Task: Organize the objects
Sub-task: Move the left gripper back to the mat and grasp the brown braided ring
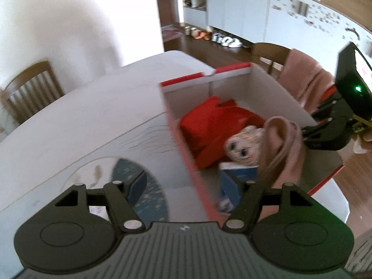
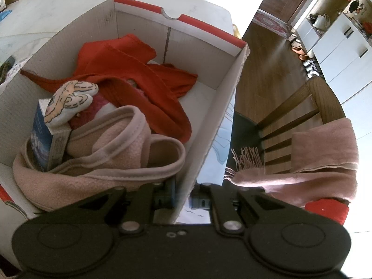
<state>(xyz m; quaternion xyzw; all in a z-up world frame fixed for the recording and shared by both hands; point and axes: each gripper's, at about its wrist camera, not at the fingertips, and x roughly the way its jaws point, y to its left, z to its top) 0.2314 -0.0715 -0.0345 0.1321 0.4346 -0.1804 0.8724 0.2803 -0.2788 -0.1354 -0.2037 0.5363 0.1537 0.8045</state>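
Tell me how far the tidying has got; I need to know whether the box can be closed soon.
Done: the red cloth, pink fleece garment, small blue carton and stuffed toy lie in the red-rimmed cardboard box. In hand: the right gripper clamps the box's near wall; the left gripper is open and empty. Possibly left: the pink fringed scarf draped on the wooden chair.

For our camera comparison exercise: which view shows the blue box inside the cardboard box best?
The right wrist view: the blue box stands sharp, with two faces showing, tucked beside the pink cloth. In the left wrist view it is blurred and partly hidden behind that gripper's finger.
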